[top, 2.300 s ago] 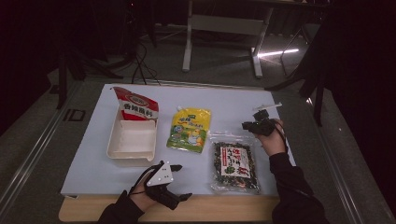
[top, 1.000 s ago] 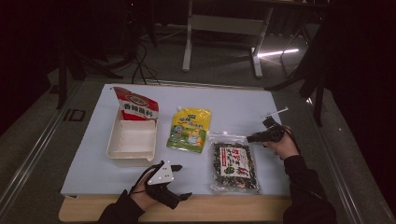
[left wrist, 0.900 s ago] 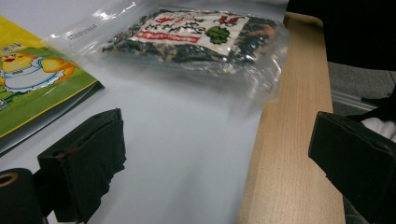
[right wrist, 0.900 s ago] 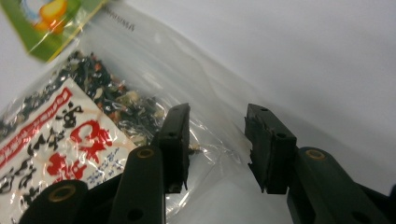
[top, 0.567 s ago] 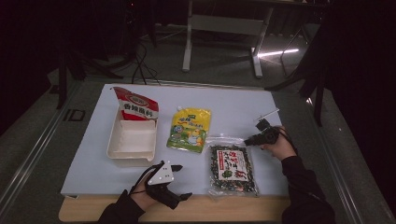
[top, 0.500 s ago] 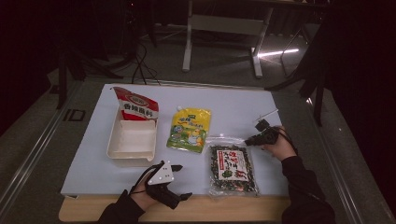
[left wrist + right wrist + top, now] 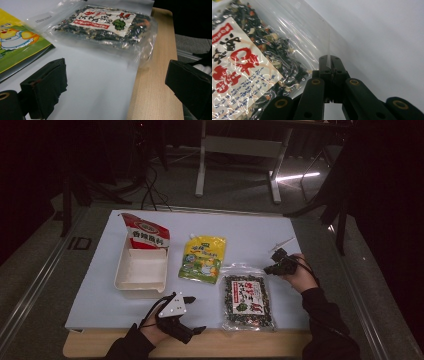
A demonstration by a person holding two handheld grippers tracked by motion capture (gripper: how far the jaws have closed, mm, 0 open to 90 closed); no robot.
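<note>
High view: white tray (image 7: 141,272) apparently holds nothing.

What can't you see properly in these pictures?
- Red packet: its lower part is hidden behind the white tray wall in the high view.
- Yellow pouch: cut off by the left edge in the left gripper view.
- Seaweed bag: small blue print too blurred to read; the right gripper covers the pinched corner.

A dim room: grey floor (image 7: 240,190), a white-legged table frame (image 7: 240,150) behind, a bright light streak (image 7: 297,176) on the floor.
</note>
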